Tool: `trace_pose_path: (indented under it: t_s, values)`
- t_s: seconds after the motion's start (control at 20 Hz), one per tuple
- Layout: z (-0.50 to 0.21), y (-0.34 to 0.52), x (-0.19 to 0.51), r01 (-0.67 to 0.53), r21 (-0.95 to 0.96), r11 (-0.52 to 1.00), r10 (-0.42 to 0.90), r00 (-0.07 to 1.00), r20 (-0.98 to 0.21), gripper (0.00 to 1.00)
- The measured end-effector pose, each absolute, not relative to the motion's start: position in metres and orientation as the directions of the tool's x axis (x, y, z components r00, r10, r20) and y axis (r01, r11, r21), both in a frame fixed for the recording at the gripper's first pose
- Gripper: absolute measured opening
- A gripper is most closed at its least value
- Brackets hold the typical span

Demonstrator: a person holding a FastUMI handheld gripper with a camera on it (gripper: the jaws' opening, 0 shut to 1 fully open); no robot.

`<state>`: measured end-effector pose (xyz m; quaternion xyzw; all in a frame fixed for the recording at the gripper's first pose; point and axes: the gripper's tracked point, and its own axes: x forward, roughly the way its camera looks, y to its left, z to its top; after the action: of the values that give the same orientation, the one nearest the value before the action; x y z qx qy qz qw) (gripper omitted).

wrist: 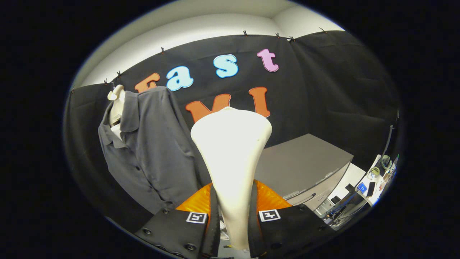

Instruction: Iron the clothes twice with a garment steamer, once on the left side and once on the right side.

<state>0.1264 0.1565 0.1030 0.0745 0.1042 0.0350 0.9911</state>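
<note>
1. The gripper (233,216) has its jaws closed on the narrow neck of a cream garment steamer (231,151); both fingers press against its sides.
2. The steamer rises between the fingers and flares into a broad head that points up and away from them, lit brightly on its near face.
3. The head is not touching the cloth; it stands apart from the grey shirt (151,151), which lies beyond the fingers and off to their left.
4. The shirt is buttoned, collared and short-sleeved, and hangs on a pale mannequin form (116,104) whose neck shows above the open collar.
5. Behind the shirt and steamer hangs the booth's black cloth wall (323,90), pinned along its top edge with small clips.
6. Above the cloth a pale room wall and ceiling corner (215,21) show.
7. Beyond the fingers to their right sits a grey cabinet (305,162) with a flat bare top and handled drawer fronts.
8. Farther right, a white table (373,180) carries small cluttered items, too small to tell apart.
</note>
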Motion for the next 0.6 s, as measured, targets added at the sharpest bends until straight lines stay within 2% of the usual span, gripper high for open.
trace_pose_path:
  t_s: [0.3, 0.6]
  values:
    - [0.123, 0.253, 0.116, -0.145, 0.118, 0.982, 0.162, 0.974, -0.16, 0.39]
    - [0.101, 0.339, 0.15, -0.206, 0.083, 0.975, 0.22, 0.952, -0.211, 0.39]
